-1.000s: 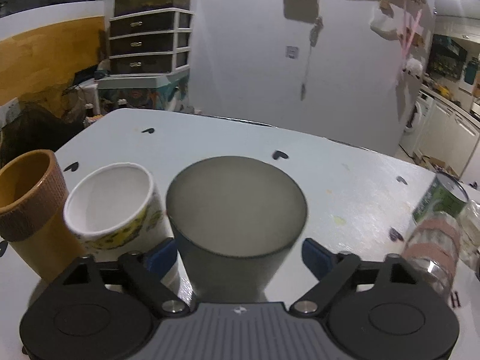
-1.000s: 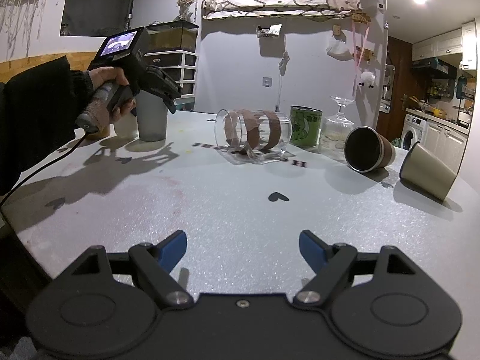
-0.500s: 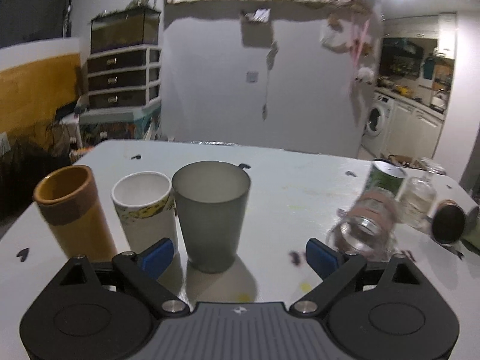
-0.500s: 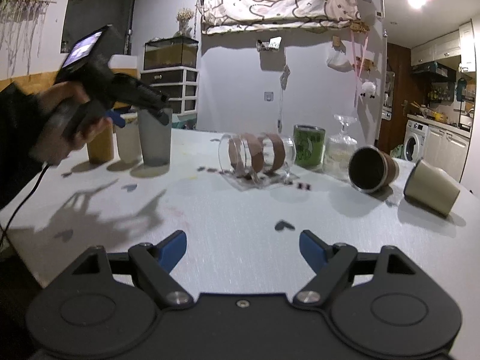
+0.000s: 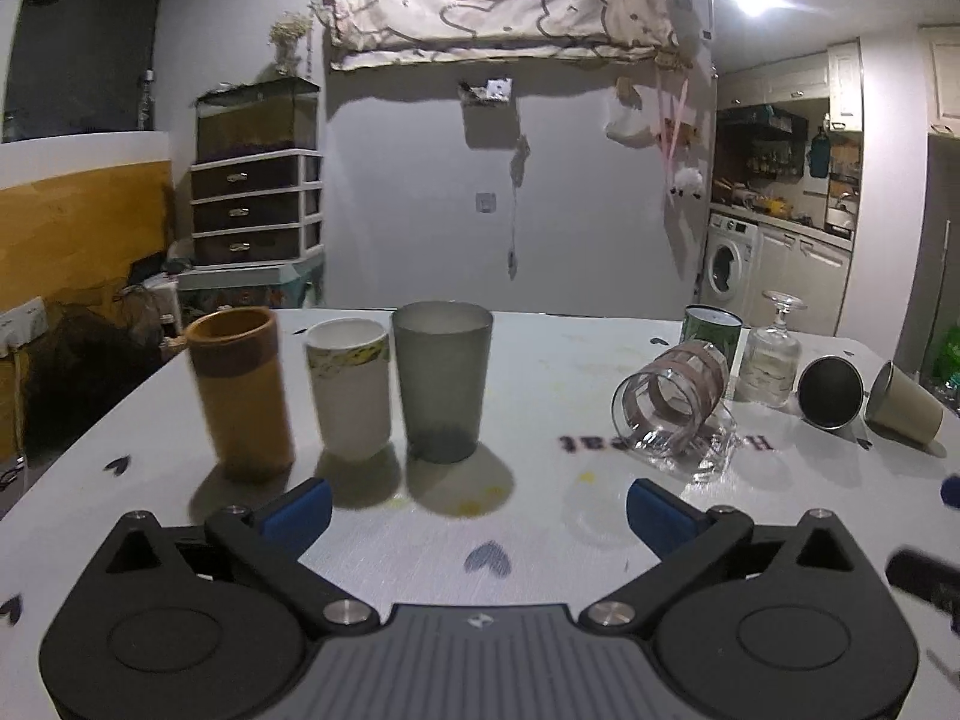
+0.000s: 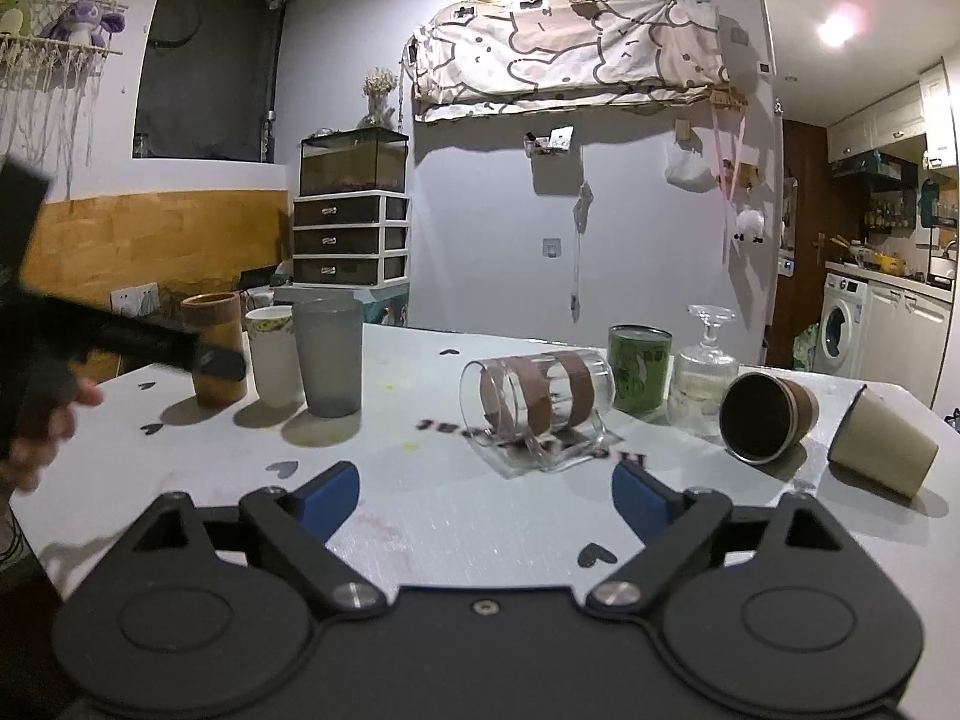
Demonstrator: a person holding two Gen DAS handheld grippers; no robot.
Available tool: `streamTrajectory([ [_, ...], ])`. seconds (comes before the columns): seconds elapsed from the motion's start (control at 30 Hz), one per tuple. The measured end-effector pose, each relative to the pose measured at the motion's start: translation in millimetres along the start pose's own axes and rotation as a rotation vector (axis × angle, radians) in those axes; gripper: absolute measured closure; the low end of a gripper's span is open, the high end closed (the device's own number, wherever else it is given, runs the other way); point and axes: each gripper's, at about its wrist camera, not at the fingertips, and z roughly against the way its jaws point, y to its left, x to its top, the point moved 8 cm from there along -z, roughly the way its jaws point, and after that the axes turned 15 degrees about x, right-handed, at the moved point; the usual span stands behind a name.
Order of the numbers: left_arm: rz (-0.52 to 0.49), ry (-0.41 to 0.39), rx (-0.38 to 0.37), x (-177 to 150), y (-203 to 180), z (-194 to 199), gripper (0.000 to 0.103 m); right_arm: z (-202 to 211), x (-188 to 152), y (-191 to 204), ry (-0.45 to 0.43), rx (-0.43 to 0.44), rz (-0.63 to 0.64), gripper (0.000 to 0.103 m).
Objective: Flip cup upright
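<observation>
Three cups stand upright in a row on the white table: a brown one (image 5: 240, 390), a white one (image 5: 351, 387) and a grey tumbler (image 5: 443, 381). My left gripper (image 5: 477, 513) is open and empty, drawn back from the tumbler. A clear glass mug with brown bands (image 6: 540, 399) lies on its side ahead of my right gripper (image 6: 486, 495), which is open and empty. A dark cup (image 6: 765, 417) and a beige cup (image 6: 882, 441) lie on their sides at the right. The left gripper also shows blurred at the left of the right wrist view (image 6: 219, 360).
A green can (image 6: 639, 369) and an upturned stemmed glass (image 6: 705, 372) stand behind the lying mug. The white table (image 6: 420, 516) has small dark heart marks. Its left edge is near the brown cup. A drawer unit and a wall lie beyond.
My left gripper has let go of the grey tumbler and pulled back and away from it. The tumbler stays upright. My right gripper has moved closer to the lying glass mug.
</observation>
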Motion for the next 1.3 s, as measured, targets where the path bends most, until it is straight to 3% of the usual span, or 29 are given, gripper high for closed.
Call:
streamTrajectory([
  [0.23,0.004,-0.020,0.055,-24,10,27,0.000,-2,1,3,0.004,-0.009,0.000,0.002],
  [0.43,0.029,-0.010,0.054,-38,18,41,0.000,-3,0,5,0.003,-0.009,-0.008,0.000],
  [1.3,0.012,-0.015,0.060,-45,14,48,0.000,-10,-1,10,0.011,-0.021,-0.008,0.000],
])
